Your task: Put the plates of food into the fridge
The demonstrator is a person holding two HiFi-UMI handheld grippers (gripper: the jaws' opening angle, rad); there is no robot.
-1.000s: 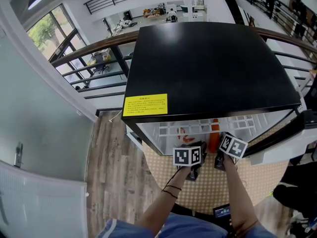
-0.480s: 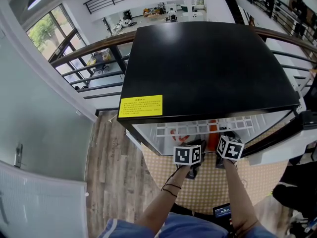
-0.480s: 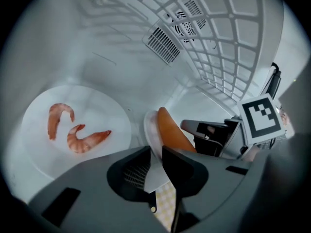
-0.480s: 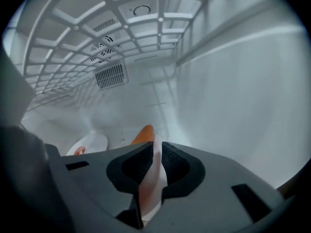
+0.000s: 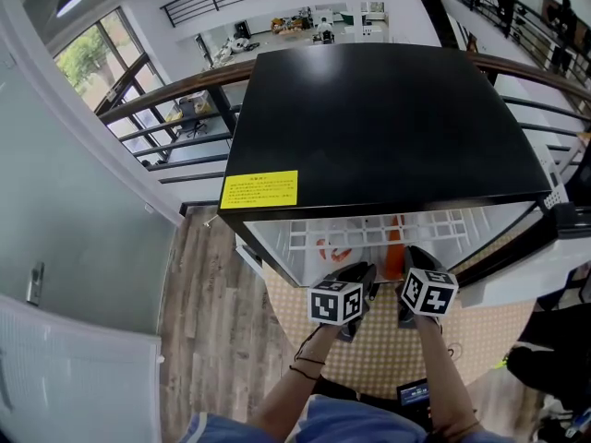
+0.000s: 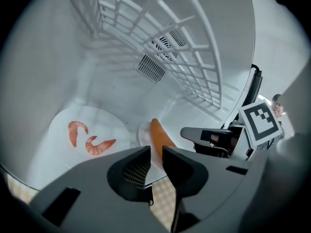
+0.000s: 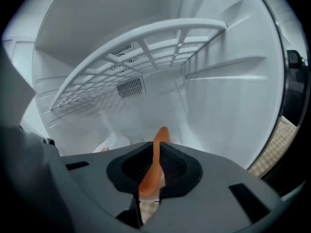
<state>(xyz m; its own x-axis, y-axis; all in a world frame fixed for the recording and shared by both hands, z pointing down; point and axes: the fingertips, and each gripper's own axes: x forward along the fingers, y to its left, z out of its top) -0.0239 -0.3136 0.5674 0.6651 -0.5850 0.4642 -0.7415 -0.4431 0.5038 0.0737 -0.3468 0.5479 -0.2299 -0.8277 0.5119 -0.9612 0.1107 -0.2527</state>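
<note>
A white plate with two shrimps point(image 6: 90, 130) point(image 5: 334, 250) lies on the fridge floor at the left. An orange carrot point(image 6: 158, 132) point(image 7: 162, 132) point(image 5: 394, 255) lies on a smaller white plate beside it, near the front edge. My left gripper point(image 5: 360, 273) point(image 6: 155, 154) hangs in front of the opening; its jaws have just been opening and nothing is between them. My right gripper point(image 5: 413, 255) point(image 7: 155, 152) point(image 6: 192, 132) is level with it on the right. Its jaws stand a narrow slit apart, and the carrot shows through the slit.
The small fridge has a black top point(image 5: 379, 127) with a yellow label point(image 5: 259, 189), and a white wire shelf point(image 5: 369, 233) point(image 6: 184, 57) point(image 7: 136, 52) above the plates. Its open door point(image 5: 526, 257) swings out at the right. It stands on a checked mat point(image 5: 388, 349), with a railing point(image 5: 175, 95) behind.
Both grippers have drawn back from the fridge opening toward me and risen a little. The left gripper's marker cube has rolled.
</note>
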